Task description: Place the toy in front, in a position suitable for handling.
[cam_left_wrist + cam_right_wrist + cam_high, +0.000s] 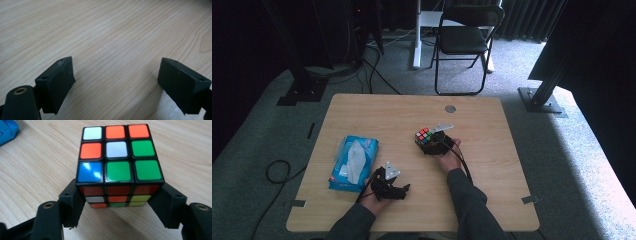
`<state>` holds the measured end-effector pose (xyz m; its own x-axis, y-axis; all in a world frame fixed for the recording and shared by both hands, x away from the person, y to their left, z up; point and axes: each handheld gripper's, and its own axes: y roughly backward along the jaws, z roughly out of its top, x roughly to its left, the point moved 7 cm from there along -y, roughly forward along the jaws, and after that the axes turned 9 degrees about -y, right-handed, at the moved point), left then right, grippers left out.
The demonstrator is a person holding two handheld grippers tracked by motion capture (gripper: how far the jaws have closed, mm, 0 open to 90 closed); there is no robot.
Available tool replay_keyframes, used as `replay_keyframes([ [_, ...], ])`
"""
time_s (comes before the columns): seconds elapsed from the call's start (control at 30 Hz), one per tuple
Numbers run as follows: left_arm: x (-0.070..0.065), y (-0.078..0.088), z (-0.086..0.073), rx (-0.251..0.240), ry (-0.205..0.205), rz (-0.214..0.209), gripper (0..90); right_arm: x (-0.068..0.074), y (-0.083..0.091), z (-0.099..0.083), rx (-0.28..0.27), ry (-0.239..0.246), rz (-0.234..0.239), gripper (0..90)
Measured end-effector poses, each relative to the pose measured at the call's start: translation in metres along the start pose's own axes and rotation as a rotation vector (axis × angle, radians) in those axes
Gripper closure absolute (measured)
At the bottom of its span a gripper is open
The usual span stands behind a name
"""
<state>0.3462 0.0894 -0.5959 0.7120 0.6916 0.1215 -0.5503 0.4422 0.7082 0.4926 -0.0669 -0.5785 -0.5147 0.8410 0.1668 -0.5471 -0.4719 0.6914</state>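
- The Rubik's cube (119,166) stands on the wooden table (492,145), right of centre, squarely between the right gripper (117,202)'s jaws, one flat side facing each pad.
- Those jaws hug its lower flanks; they seem to pinch it, though contact is hard to confirm.
- The left gripper (117,82) rests well apart, jaws spread over bare wood.
- The cube is scrambled: top shows white, orange, green, blue.

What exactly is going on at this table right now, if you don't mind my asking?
A person at a wooden table holds a gripper in each hand. The right gripper has its jaws on either side of a scrambled Rubik's cube standing on the table, apparently pressing its sides. The left gripper rests open with nothing between its jaws, beside a blue pack of tissues.
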Motion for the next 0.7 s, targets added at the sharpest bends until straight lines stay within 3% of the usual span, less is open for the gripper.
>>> replay_keyframes([
  [0.3, 0.0, 0.0, 0.0, -0.002, 0.002, 0.0, 14.1, 0.009, 0.005, -0.006, -0.003, 0.053, 0.005, 34.2],
  [0.7, 0.0, 0.0, 0.0, -0.002, 0.002, 0.001, 14.0, 0.027, 0.023, -0.029, 0.001, 0.13, 0.055, 34.2],
])
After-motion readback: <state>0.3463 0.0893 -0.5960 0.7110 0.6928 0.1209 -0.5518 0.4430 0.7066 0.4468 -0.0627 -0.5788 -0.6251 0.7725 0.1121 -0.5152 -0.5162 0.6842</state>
